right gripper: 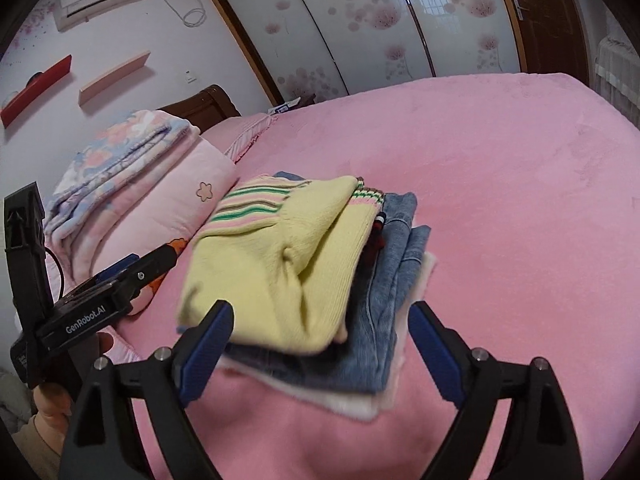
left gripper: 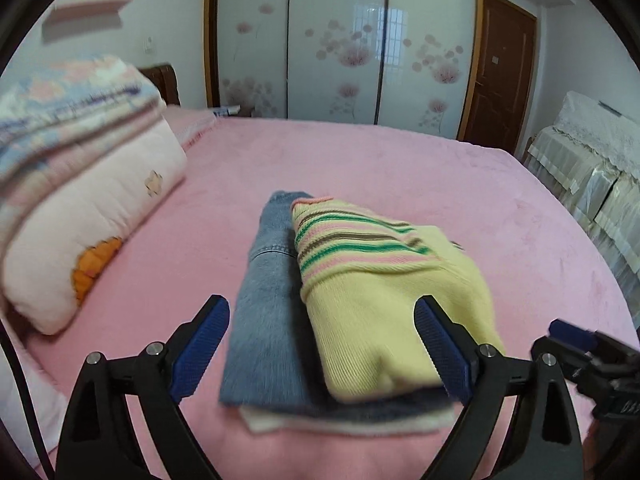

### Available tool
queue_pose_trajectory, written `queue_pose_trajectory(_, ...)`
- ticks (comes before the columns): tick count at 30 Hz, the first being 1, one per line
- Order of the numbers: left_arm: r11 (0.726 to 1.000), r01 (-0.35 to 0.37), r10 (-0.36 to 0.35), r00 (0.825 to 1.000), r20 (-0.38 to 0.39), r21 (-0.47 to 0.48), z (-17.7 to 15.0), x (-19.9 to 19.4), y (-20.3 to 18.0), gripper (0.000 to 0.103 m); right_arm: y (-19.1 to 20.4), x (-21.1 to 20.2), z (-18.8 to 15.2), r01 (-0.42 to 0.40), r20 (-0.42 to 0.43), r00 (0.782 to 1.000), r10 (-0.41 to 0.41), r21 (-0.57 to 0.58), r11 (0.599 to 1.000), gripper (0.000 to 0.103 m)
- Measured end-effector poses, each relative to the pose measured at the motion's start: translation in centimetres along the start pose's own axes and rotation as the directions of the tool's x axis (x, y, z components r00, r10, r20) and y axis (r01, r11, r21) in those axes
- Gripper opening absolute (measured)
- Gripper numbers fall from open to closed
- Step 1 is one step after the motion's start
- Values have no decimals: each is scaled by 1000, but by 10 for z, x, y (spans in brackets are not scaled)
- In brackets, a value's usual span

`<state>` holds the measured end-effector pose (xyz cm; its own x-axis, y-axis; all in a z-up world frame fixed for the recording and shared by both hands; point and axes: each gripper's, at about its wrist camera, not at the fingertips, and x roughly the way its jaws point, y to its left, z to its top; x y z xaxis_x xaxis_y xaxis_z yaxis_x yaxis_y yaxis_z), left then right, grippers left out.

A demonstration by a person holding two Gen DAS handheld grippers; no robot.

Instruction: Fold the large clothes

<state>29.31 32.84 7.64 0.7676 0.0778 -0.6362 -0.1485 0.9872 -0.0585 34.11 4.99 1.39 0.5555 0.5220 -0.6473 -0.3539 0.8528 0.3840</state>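
Note:
A stack of folded clothes lies on the pink bed (left gripper: 400, 160). On top is a yellow sweater (left gripper: 380, 300) (right gripper: 280, 264) with green, pink and brown stripes. Under it are blue jeans (left gripper: 264, 288) (right gripper: 384, 320), and a pale garment (left gripper: 344, 424) (right gripper: 348, 400) is at the bottom. My left gripper (left gripper: 322, 312) is open, its blue pads standing either side of the stack's near end without pressing it. My right gripper (right gripper: 320, 312) is open too, just before the stack's near corner. Each gripper shows at the edge of the other's view: right gripper (left gripper: 580, 344), left gripper (right gripper: 120, 276).
Folded quilts and a pink pillow (left gripper: 88, 216) (right gripper: 132, 200) are piled at the bed's left by the headboard. Behind the bed stand a flowered sliding wardrobe (left gripper: 340, 48) and a brown door (left gripper: 500, 76). Cloth-covered furniture (left gripper: 592, 168) lines the right. A hand (right gripper: 52, 400) holds the left gripper.

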Motion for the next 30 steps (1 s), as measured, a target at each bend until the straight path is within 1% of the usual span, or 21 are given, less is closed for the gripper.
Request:
queue_pose_trajectory(4,999,2,-2,1000,18,43,-11,-63,-23,93,11,-62,-11,-7,14,1000,7,-27,1000,89)
queue_pose_trajectory(7,998,30,-33,998,48,59,-20,-120,-43,93,21,-107,-20,-4,20,1000,5,-56,998,89)
queue_pose_trajectory(9,996,51,-56,996,68,73,-25,-155,-55,93,28,-147,-29,-6,38,999,9,-70,998,89)
queue_pose_trajectory(10,995,60,-66,995,78,81,-29,-174,-61,93,28,-159,-33,-7,46,999,10,-73,997,89)
queue_pose_trajectory(11,994,66,-73,994,84,87,-32,-190,-67,94,31,-178,-39,-3,58,998,8,-77,997,89)
queue_pose_trajectory(14,990,103,-112,989,101,94,-41,-229,-80,101,38,-223,-55,5,81,997,3,-91,996,89)
queue_pose_trajectory(17,987,126,-138,982,131,97,-57,-273,-95,102,40,-260,-73,15,102,995,-5,-96,995,89)
queue_pose_trajectory(19,988,121,-132,983,128,96,-65,-289,-103,102,39,-283,-89,38,111,993,-29,-77,996,89)
queue_pose_trajectory(22,987,137,-146,983,116,79,-84,-314,-114,102,35,-312,-111,80,126,989,-74,-47,996,89)
queue_pose_trajectory(24,988,142,-148,984,102,69,-100,-330,-121,102,33,-328,-128,109,140,985,-101,-48,993,89)
queue_pose_trajectory(30,991,119,-123,990,62,65,-151,-358,-139,102,30,-361,-174,199,165,968,-190,-37,979,89)
